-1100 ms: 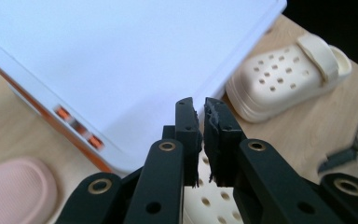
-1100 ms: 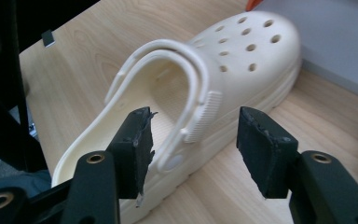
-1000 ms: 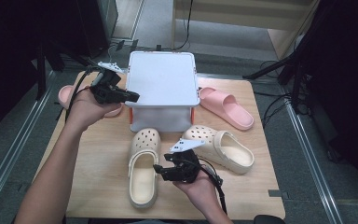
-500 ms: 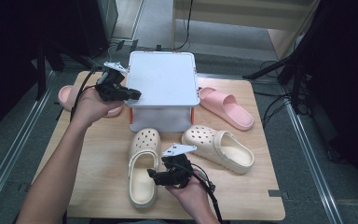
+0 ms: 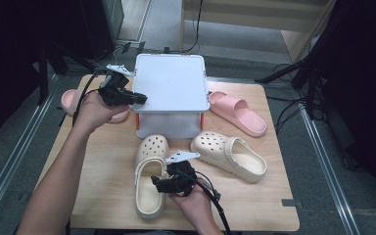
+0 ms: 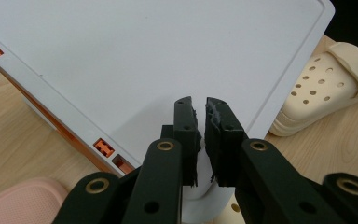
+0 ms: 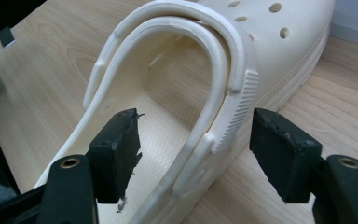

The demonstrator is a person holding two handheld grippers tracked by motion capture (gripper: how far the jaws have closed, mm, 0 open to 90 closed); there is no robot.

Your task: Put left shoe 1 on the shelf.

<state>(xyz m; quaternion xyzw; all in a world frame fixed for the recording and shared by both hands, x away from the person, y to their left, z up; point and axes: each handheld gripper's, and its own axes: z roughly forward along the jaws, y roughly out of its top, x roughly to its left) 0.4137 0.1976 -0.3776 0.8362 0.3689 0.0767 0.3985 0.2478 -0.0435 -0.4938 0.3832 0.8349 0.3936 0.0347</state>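
1. Overhead, in the high view, the right gripper (image 5: 157, 182) sits at six o'clock on the wooden table (image 5: 103, 196), its tip over the side wall of the near cream clog (image 5: 150, 188). A second cream clog (image 5: 230, 155) lies at four o'clock. The left gripper (image 5: 139, 98) hovers at ten o'clock over the white box lid (image 5: 172, 83), with one pink slide (image 5: 71, 100) under the hand and another pink slide (image 5: 238, 112) at two o'clock.
2. Along the left gripper view, the jaws are pressed nearly together, pinching nothing, above the lid (image 6: 144, 60).
3. Along the right gripper view, the jaws are spread wide, straddling the clog's (image 7: 177, 93) side wall and strap without touching.
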